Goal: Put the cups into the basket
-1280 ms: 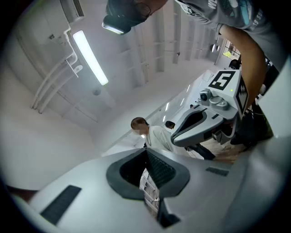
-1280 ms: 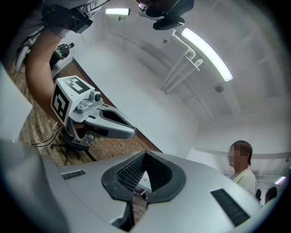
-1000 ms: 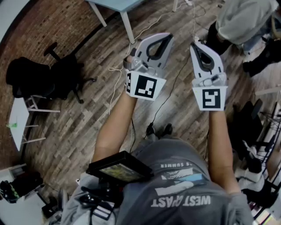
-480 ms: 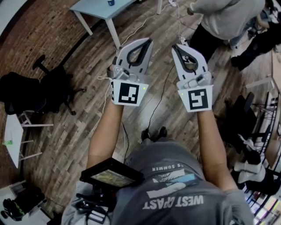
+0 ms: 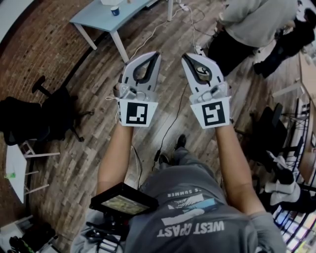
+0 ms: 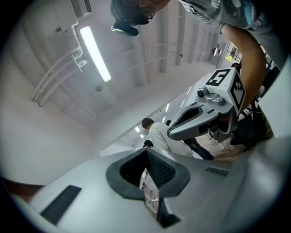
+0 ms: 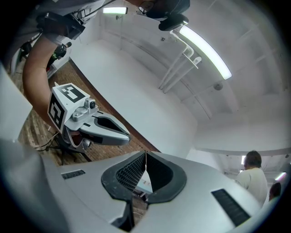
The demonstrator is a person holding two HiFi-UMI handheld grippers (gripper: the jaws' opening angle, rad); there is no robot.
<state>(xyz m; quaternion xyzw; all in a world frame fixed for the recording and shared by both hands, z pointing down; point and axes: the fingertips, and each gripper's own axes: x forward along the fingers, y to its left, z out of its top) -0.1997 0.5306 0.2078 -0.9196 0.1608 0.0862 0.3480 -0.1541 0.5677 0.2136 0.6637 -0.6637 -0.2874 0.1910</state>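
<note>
Far ahead, at the top of the head view, a small dark cup (image 5: 115,10) stands on the pale blue tabletop (image 5: 94,19). Something white sits just behind it at the frame's edge, and I cannot tell what it is. I see no basket for certain.

From here the cup looks small and, I'd guess, light and thin-walled, the kind that buckles if squeezed hard. I'd plan to take it across the upper body just under the rim, close gently, and carry it upright in case anything is inside.

Neither gripper is near it. I have both bare forearms stretched forward over the wood floor (image 5: 84,148), well short of the table. The left gripper (image 5: 156,54) and right gripper (image 5: 186,56) sit side by side, their tips leaning toward each other without touching.

On the left the fingers (image 6: 160,169) are pressed together with nothing between them. On the right the fingers (image 7: 128,175) are likewise closed on nothing. Both gripper views look at wall and ceiling lights, not at any cup, so I judge the tools are tilted upward. Another person (image 5: 252,24) stands beyond my right gripper, beside the way to the table.
</note>
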